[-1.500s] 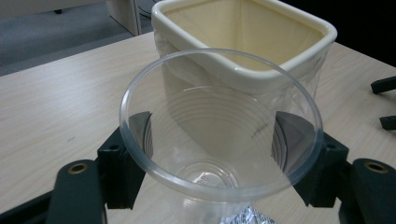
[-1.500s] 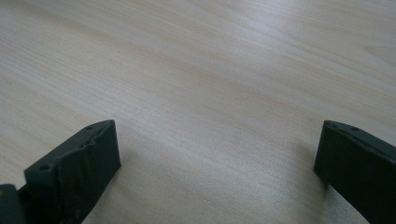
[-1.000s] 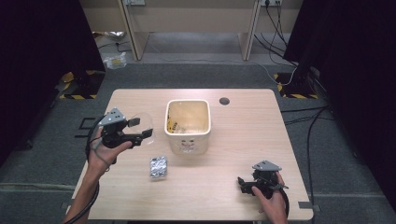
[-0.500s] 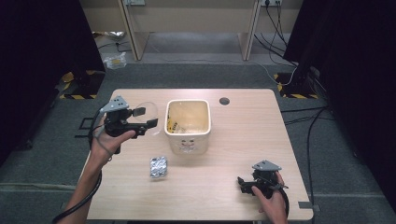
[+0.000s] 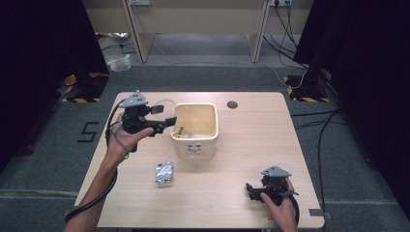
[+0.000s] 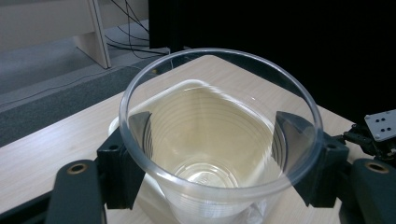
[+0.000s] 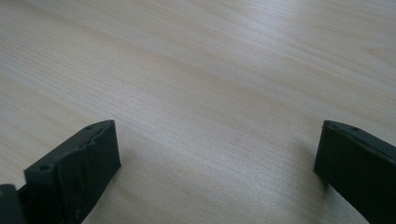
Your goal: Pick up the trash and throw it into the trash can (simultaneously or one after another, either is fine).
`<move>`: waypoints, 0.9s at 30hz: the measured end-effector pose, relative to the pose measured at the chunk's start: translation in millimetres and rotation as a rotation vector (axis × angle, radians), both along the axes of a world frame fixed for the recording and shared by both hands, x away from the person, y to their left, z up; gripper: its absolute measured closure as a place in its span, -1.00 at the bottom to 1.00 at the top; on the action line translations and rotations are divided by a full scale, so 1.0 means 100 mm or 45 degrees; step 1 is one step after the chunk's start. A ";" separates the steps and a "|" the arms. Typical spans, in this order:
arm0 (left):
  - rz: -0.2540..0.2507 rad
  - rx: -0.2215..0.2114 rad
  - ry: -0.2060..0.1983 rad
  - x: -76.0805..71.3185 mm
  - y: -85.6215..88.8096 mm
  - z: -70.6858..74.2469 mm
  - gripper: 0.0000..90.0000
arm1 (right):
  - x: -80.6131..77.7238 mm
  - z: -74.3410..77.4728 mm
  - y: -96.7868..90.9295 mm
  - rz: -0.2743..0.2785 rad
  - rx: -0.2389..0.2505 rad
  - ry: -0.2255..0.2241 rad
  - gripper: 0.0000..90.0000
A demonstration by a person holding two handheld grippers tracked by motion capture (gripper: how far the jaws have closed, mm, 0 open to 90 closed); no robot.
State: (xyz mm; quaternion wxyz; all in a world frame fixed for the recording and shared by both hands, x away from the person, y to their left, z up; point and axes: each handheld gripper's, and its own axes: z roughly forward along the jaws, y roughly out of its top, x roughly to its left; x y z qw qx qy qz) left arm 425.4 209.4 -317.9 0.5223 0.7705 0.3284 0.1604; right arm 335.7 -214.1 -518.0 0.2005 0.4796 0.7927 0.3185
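Now: one clear cup (image 6: 219, 135) | one bin (image 5: 195, 130) | one foil packet (image 5: 164, 172) | two grippers

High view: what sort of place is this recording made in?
Probably a lab or studio set up for recording. A lone wooden table stands on grey carpet, black curtains hang at both sides, and cables run across the floor.

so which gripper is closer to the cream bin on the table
Left. The left gripper, shut on a clear plastic cup, is right beside the cream bin at its left rim. The right gripper sits near the table's front right, well apart from it.
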 end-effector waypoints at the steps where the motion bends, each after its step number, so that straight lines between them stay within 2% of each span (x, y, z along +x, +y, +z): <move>1: -0.004 -0.001 -0.003 0.01 -0.03 0.01 -0.36 | 0.00 0.00 0.00 -0.002 0.001 0.001 -0.99; 17: -0.038 0.006 0.029 0.21 -0.38 -0.09 -0.36 | 0.00 0.00 0.00 -0.001 0.003 0.002 -0.99; 21: -0.042 0.018 0.041 0.26 -0.43 -0.14 -0.36 | 0.00 0.00 0.00 -0.001 0.004 0.002 -0.99; 27: -0.031 0.068 0.068 0.35 -0.51 -0.27 -0.37 | 0.00 0.00 0.00 -0.002 0.004 0.000 -0.99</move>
